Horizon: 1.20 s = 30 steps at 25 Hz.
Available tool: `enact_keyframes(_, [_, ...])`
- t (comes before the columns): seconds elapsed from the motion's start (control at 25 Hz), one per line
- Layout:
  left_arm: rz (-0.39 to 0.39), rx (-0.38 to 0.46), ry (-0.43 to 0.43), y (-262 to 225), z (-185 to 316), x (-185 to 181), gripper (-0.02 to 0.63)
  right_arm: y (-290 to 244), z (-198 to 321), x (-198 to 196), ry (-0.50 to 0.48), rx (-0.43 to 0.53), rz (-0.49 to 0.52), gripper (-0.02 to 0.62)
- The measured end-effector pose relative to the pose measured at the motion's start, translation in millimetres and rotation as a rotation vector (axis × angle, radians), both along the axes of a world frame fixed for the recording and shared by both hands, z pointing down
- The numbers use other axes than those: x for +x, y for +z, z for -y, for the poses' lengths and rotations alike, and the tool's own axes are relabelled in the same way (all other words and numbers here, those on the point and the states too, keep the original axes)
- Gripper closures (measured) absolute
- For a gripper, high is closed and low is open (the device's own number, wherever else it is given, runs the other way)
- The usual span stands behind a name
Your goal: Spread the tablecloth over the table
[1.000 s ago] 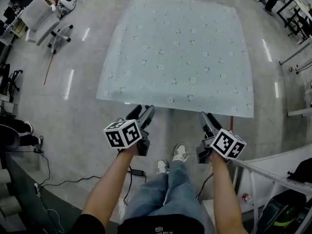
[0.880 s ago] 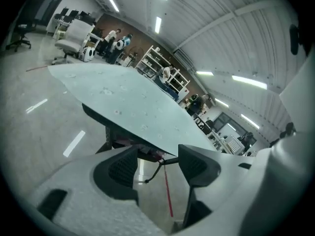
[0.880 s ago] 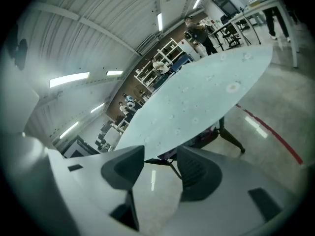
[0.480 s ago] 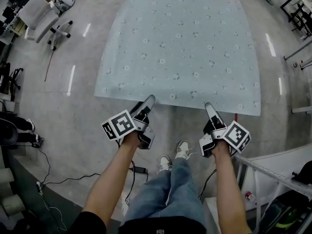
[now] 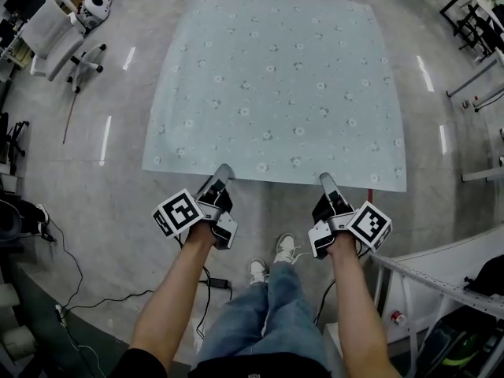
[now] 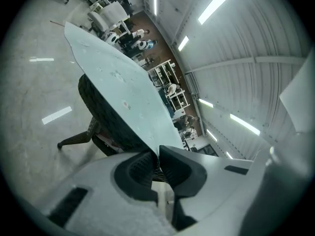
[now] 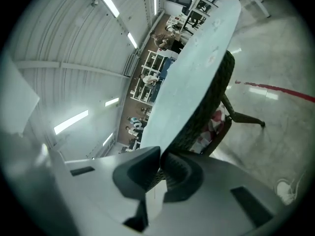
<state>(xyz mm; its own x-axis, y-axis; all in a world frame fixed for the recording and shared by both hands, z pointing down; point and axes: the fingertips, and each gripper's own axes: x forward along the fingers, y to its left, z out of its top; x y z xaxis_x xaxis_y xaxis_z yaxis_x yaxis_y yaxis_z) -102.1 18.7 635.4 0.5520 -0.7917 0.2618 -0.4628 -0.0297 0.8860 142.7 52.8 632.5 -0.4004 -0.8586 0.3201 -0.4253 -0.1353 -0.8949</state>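
Pinching the near hem of the tablecloth (image 5: 276, 85) with the left gripper (image 5: 224, 170), clamped down narrow after closing just now, pale cloth running straight into the bite; same with the right gripper (image 5: 324, 180), also just closed, nipped tight on that hem; both side by side, apart along the one edge, tipped slightly down; spread flat ahead of both grippers, small-print side up, over a dark woven table (image 6: 106, 119) showing just under the cloth past the left jaws; behind and below the grippers, bare forearms, jeans, white shoes (image 5: 285, 247); far off left of the left gripper, a white office chair (image 5: 51, 34); right of the right gripper, a red line (image 7: 275, 90) on grey floor (image 5: 118, 203).
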Motion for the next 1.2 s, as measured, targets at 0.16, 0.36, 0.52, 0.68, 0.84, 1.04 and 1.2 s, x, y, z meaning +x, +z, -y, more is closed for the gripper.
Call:
enact_keyframes(0.16, [0.001,-0.002,0.014,-0.5,-4.1,8.2,0.588,-1.8,-0.5,6.5,0.015,0.011,0.009,0.586])
enact_keyframes(0.36, [-0.008,-0.009,0.023,-0.3,-12.2,22.6,0.588,-6.2,0.1,19.6,0.007,0.035,-0.002,0.586])
enact_keyframes(0.52, [-0.009,-0.016,0.032,0.2,-14.7,30.4,0.588,-6.4,0.0,28.4,0.006,0.020,-0.033,0.586])
enact_keyframes(0.68, [-0.011,-0.020,0.045,1.8,-15.2,35.2,0.588,-5.2,2.4,32.9,0.012,0.016,-0.032,0.586])
enact_keyframes(0.84, [-0.001,-0.023,0.046,3.0,-15.9,34.4,0.583,-5.2,3.0,32.8,0.014,0.016,-0.029,0.577])
enact_keyframes(1.04, [0.052,-0.035,0.072,5.2,-17.4,37.0,0.525,-7.2,5.2,30.1,0.002,0.036,-0.023,0.509])
enact_keyframes(1.2, [0.051,-0.049,0.086,5.4,-24.7,40.1,0.476,-11.1,3.0,26.2,0.009,0.031,-0.016,0.462])
